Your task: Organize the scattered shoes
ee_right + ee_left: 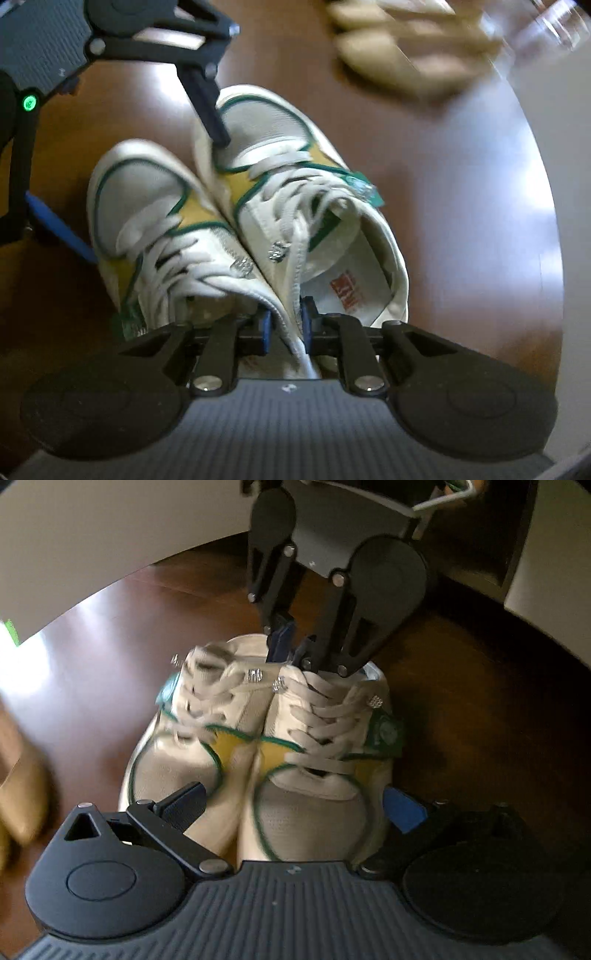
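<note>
A pair of white sneakers (258, 746) stood side by side, touching along their inner edges, on a glossy dark brown wooden floor (92, 664). Their uppers looked like smooth pale leather, with perforated grey toe panels outlined in green piping, yellow patches at the midfoot, flat cream laces carrying small silvery charms, and a green tag on each outer side. One open collar showed a white insole printed with a red label. The left gripper (295, 805), matte black with a ribbed body and blue pads, reached in from the toe end, its fingers spread wide to either side of the two toes, one fingertip against the left shoe's toe and the other beside the right shoe's edge, not clenched on anything. The right gripper (284, 321) came from the heel end, tilted down, its blue pads pinched close on the adjoining inner collars of the sneakers (236, 206), clamping the two shoes together. Blurred beige shoes (410, 48) lay farther off on the floor near a pale wall.
</note>
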The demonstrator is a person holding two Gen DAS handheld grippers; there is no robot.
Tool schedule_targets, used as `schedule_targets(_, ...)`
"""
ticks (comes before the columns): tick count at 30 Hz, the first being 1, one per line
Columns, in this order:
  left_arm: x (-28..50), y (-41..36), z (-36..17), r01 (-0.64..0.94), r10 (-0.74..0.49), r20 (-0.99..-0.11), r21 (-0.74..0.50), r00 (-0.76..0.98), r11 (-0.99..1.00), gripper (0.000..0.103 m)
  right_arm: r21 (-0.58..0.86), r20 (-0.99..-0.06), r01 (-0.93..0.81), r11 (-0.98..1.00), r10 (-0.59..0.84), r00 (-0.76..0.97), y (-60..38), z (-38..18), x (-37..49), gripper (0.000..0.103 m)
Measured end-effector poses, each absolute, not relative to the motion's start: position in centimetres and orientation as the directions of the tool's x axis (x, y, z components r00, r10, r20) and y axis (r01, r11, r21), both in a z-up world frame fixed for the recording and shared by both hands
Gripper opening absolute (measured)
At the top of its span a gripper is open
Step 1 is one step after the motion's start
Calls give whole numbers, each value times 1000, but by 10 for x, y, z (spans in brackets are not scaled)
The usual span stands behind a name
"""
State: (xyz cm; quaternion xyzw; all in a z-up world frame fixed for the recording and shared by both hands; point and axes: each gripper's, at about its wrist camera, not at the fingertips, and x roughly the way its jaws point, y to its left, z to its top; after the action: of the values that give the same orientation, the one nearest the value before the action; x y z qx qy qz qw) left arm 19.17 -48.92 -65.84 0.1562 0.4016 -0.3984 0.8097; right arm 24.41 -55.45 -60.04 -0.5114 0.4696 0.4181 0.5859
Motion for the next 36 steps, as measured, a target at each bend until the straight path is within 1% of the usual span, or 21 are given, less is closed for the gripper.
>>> schedule_targets(4, 198, -482, -653, 777, -515, -776, -52, 364, 627, 102, -235, -972, -954, 185, -28, 234, -575, -602, 263, 11)
schedule_targets(5, 196, -473, -653, 784, -496, -793, -39, 353, 620, 102, -242, -970, -952, 189, -31, 241, -577, -603, 265, 11)
schedule_targets(8, 190, -456, -650, 801, -459, -825, -14, 329, 598, 102, -274, -962, -942, 194, -50, 270, -578, -603, 268, 14)
schedule_targets(9, 188, -450, -647, 808, -452, -832, -7, 322, 589, 102, -296, -955, -934, 198, -67, 288, -576, -603, 267, 17)
schedule_targets(10, 183, -442, -639, 823, -439, -843, 8, 311, 568, 102, -323, -946, -921, 216, -83, 312, -573, -601, 266, 17)
schedule_targets(11, 179, -441, -638, 828, -435, -846, 12, 308, 561, 102, -354, -935, -904, 242, -99, 340, -571, -598, 263, 20)
schedule_targets(12, 181, -436, -629, 852, -423, -859, 29, 289, 524, 102, -384, -923, -879, 283, -121, 364, -570, -594, 261, 23)
schedule_targets(14, 183, -435, -621, 873, -409, -871, 46, 272, 485, 102, -440, -898, -812, 383, -172, 406, -570, -585, 257, 23)
schedule_targets(16, 193, -434, -603, 908, -381, -892, 73, 244, 413, 102, -449, -886, -679, 581, -192, 422, -577, -562, 248, 23)
schedule_targets(17, 199, -434, -593, 923, -365, -902, 85, 231, 375, 102, -426, -891, -622, 657, -184, 416, -581, -553, 242, 23)
schedule_targets(18, 205, -434, -583, 937, -347, -912, 96, 218, 337, 102, -373, -904, -557, 742, -157, 397, -583, -543, 232, 23)
schedule_targets(21, 221, -435, -568, 954, -318, -926, 113, 202, 278, 102, -151, -948, -426, 892, -9, 317, -593, -523, 191, 23)
schedule_targets(22, 228, -435, -564, 957, -309, -930, 118, 201, 265, 102, -89, -953, -374, 923, 31, 303, -593, -525, 183, 23)
schedule_targets(25, 254, -436, -582, 959, -332, -921, 118, 203, 258, 102, 79, -951, -180, 980, 129, 281, -593, -541, 165, 23)
schedule_targets(26, 262, -437, -591, 959, -344, -918, 107, 197, 264, 102, 112, -947, -123, 986, 143, 289, -592, -547, 157, 23)
schedule_targets(29, 275, -443, -618, 970, -390, -907, 71, 160, 232, 101, 171, -931, 3, 985, 161, 326, -590, -568, 140, 27)
schedule_targets(30, 280, -445, -628, 974, -405, -903, 60, 147, 221, 100, 175, -928, 30, 984, 155, 338, -590, -579, 139, 30)
schedule_targets(31, 284, -447, -637, 977, -420, -898, 48, 134, 209, 100, 173, -925, 61, 983, 142, 352, -585, -592, 140, 31)
schedule_targets(34, 298, -454, -665, 985, -463, -882, 14, 94, 172, 100, 189, -911, 118, 975, 129, 392, -575, -611, 143, 32)
schedule_targets(36, 307, -458, -683, 989, -490, -869, -8, 66, 147, 100, 187, -906, 133, 973, 118, 406, -570, -619, 146, 38)
